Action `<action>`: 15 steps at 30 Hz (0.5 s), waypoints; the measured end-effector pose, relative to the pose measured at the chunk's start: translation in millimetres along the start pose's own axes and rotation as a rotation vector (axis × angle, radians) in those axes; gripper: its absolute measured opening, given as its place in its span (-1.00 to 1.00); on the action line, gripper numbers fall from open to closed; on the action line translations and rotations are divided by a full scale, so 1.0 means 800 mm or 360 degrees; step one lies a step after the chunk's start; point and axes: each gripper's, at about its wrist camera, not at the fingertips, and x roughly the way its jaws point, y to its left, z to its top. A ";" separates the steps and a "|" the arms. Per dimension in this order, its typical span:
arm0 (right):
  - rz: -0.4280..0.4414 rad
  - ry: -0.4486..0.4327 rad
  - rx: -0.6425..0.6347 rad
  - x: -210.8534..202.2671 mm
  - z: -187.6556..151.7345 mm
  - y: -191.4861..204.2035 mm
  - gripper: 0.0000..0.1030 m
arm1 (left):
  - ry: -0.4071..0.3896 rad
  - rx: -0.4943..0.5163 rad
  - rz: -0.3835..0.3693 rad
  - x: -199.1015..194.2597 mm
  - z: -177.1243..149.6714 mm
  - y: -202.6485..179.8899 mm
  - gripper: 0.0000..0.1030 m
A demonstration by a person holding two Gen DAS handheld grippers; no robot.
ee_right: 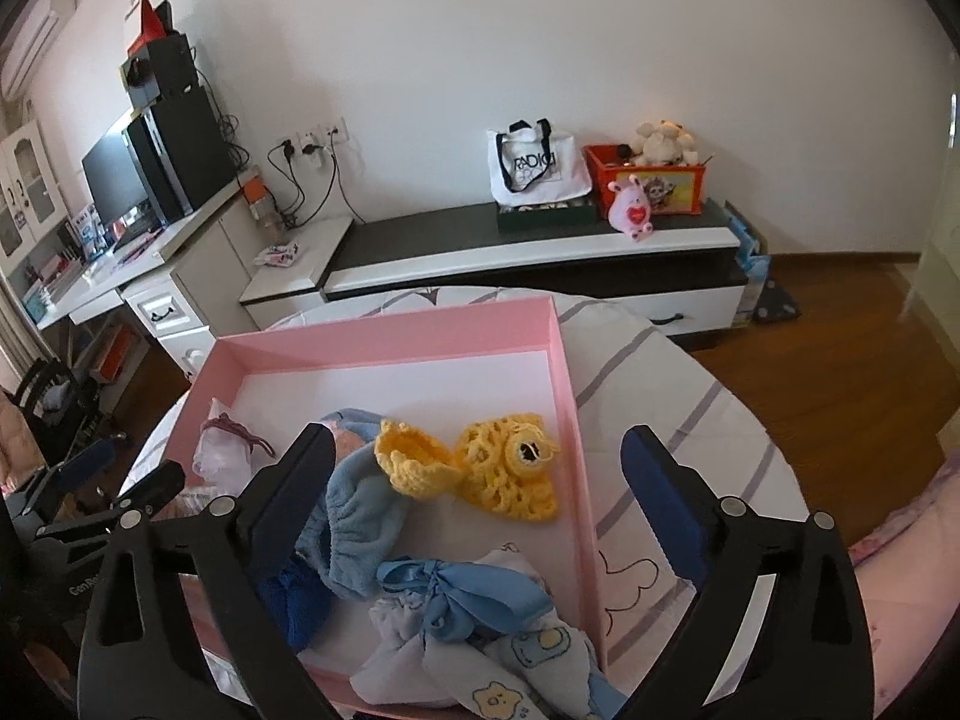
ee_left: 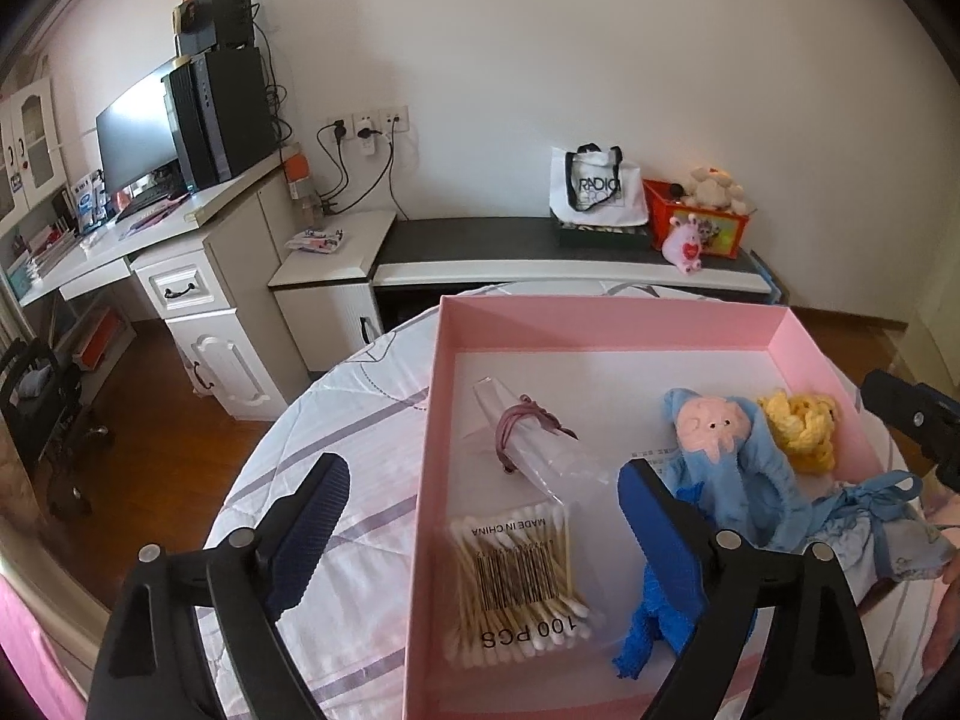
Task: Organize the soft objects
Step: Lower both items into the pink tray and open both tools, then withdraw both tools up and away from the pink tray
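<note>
I see both sets of jaws spread wide and gripping nothing. My left gripper (ee_left: 486, 534) straddles the near left wall of the pink box (ee_left: 606, 318), above the cotton swabs (ee_left: 516, 582). My right gripper (ee_right: 480, 510) straddles the box's right wall. Inside the box lie the light blue cloth doll (ee_left: 720, 438), yellow crochet piece (ee_right: 504, 468), dark blue knit (ee_left: 648, 624) and ribboned baby cloth (ee_right: 468, 606), nearest me.

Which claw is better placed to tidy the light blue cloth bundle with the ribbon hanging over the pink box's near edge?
Right, probably. The right claw is open directly above the bundle. The left claw, also open, straddles the pink box wall near the cotton swabs.
</note>
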 end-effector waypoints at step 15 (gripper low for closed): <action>-0.0032 0.0004 -0.0043 -0.019 -0.008 0.005 0.91 | -0.0030 -0.0023 -0.0014 -0.042 -0.015 0.015 0.82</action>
